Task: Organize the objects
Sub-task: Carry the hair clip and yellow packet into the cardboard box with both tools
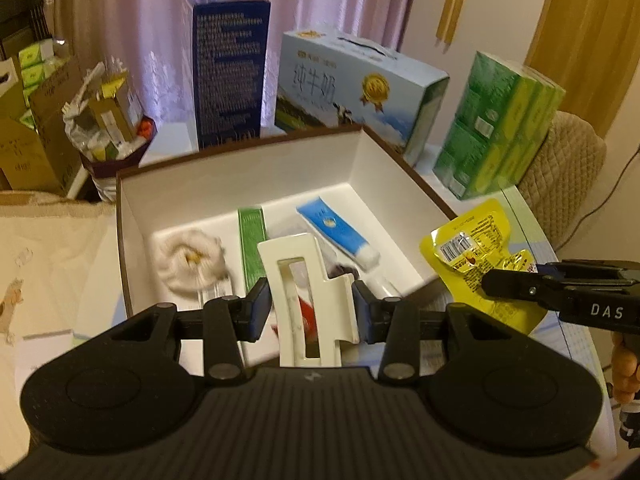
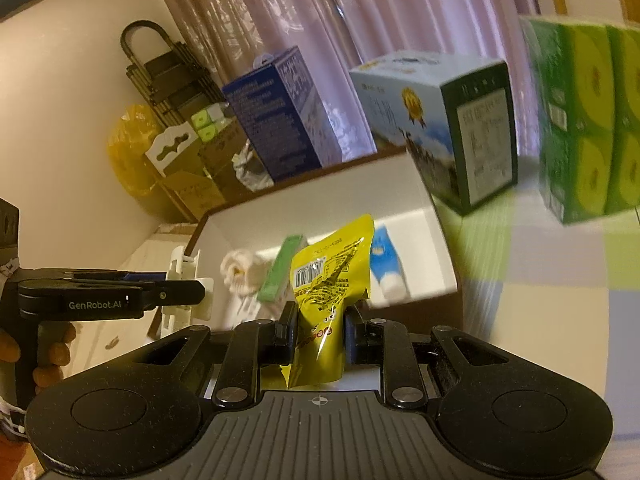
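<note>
An open box (image 1: 240,184) with brown outside and white inside holds a white fluffy item (image 1: 192,260), a green stick pack (image 1: 252,244) and a blue-and-white tube (image 1: 340,232). My left gripper (image 1: 312,310) is shut on a cream plastic holder (image 1: 332,304), held above the box's near edge. My right gripper (image 2: 318,332) is shut on a yellow snack packet (image 2: 324,280) just outside the box's right wall (image 2: 320,196). In the left wrist view the packet (image 1: 468,244) and right gripper (image 1: 492,284) appear at the right. The right wrist view shows the left gripper (image 2: 196,292) with the holder (image 2: 180,276).
Behind the box stand a tall dark-blue carton (image 1: 230,68), a light-blue milk carton (image 1: 352,88) and green tissue packs (image 1: 496,124). A full waste bin (image 1: 108,120) and cardboard boxes sit at the left. A quilted chair back (image 1: 568,176) is at the right.
</note>
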